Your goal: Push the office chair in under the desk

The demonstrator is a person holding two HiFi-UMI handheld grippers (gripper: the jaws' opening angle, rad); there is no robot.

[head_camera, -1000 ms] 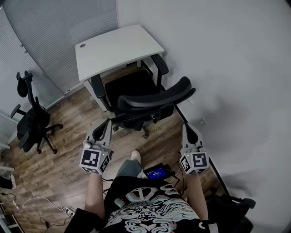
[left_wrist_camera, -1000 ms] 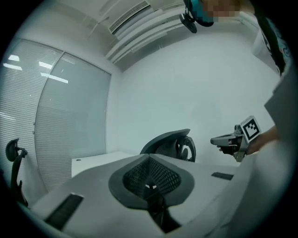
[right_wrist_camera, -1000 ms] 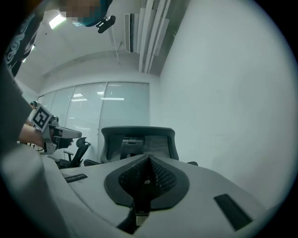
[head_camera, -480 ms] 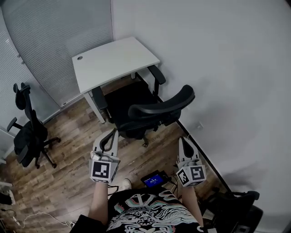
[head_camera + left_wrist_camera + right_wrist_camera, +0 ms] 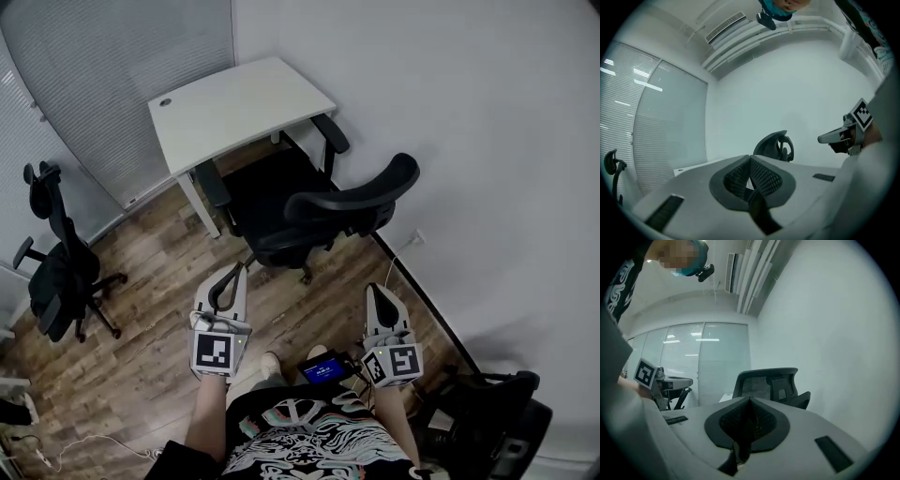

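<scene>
The black office chair (image 5: pixel 302 208) stands at the white desk (image 5: pixel 236 101), its seat partly under the desktop and its curved backrest (image 5: pixel 354 194) towards me. My left gripper (image 5: pixel 233 273) is shut and empty, a short way back from the chair's left side. My right gripper (image 5: pixel 378 292) is shut and empty too, apart from the backrest. The left gripper view has its closed jaws (image 5: pixel 750 161) pointing at the backrest (image 5: pixel 775 146). In the right gripper view the closed jaws (image 5: pixel 749 401) face the mesh backrest (image 5: pixel 765 383).
A second black chair (image 5: pixel 56 264) stands at the left by the blinds. The white wall runs close along the right, with a socket and cable (image 5: pixel 412 241). A small blue-screened device (image 5: pixel 322 367) lies on the wood floor by my feet. Dark gear (image 5: pixel 487 422) sits at bottom right.
Both grippers have drawn back from the chair's backrest towards my body, and a gap has opened between them and the chair. Both stay shut.
</scene>
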